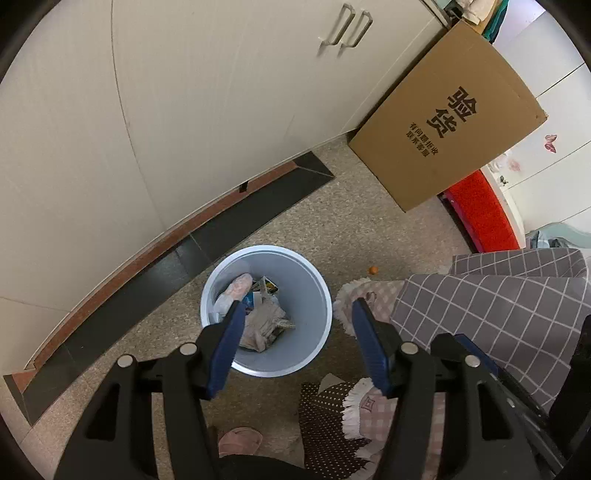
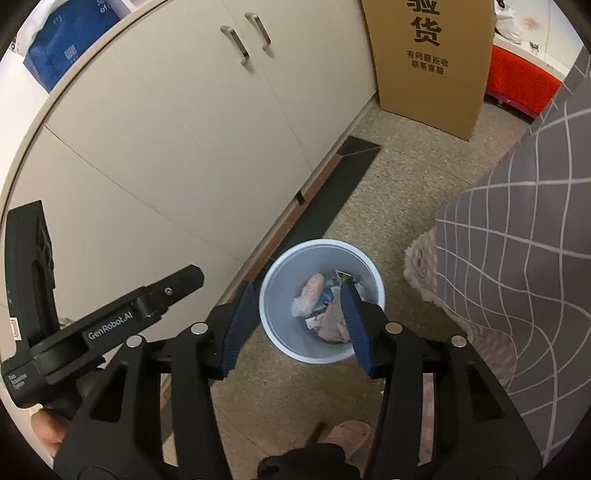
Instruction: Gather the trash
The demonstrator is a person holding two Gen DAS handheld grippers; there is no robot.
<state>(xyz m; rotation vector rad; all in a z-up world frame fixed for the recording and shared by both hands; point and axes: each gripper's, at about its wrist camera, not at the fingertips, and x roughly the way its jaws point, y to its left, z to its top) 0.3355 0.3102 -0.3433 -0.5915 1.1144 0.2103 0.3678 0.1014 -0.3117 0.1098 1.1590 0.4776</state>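
On the speckled floor (image 1: pixel 332 206) beside cream cabinets (image 1: pixel 184 110), our bin (image 1: pixel 317 291) sits at lower centre, holding light, crumpled trash (image 1: pixel 264 325). Both the left hand-held gripper (image 1: pixel 297 321) and the right hand-held gripper (image 2: pixel 297 306) hang spread and empty; we'd pinch the stiff rim.

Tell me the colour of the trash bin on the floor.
The trash bin is pale blue-grey, inside and out; the left wrist view shows it best.

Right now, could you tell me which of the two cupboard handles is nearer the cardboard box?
The right handle, beside the left handle; it sits on the door closer to the box.
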